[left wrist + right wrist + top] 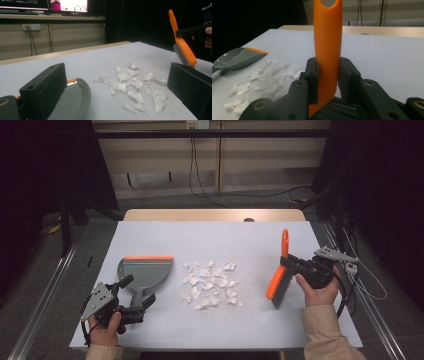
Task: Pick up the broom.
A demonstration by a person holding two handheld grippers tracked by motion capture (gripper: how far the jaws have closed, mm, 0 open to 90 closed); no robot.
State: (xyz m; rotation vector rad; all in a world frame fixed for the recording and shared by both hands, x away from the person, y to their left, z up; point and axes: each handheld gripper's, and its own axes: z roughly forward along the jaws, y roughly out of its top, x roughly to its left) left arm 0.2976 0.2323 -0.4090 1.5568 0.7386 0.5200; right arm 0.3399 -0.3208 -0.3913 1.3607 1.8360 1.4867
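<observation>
An orange-backed hand brush (pixel 276 282) hangs tilted above the right of the white table (pixel 225 237), bristles down. My right gripper (pixel 291 263) is shut on its handle. In the right gripper view the orange handle (pixel 327 32) stands clamped between my right gripper's (pixel 327 72) pads. A pile of white paper scraps (pixel 210 285) lies mid-table. Left of it rests a grey dustpan (pixel 145 270) with an orange lip. My left gripper (pixel 136 291) is open, one jaw on each side of the dustpan's handle. In the left gripper view the dustpan (pixel 75 97) lies by the left jaw, the scraps (pixel 135 85) ahead, the brush (pixel 182 45) far right.
The table's wooden far edge (pixel 215 215) shows beyond the white sheet. Metal rails (pixel 45 295) run along the floor on both sides. Cables (pixel 200 185) lie on the floor behind the table. The right gripper's cable (pixel 367 287) trails off the right table edge.
</observation>
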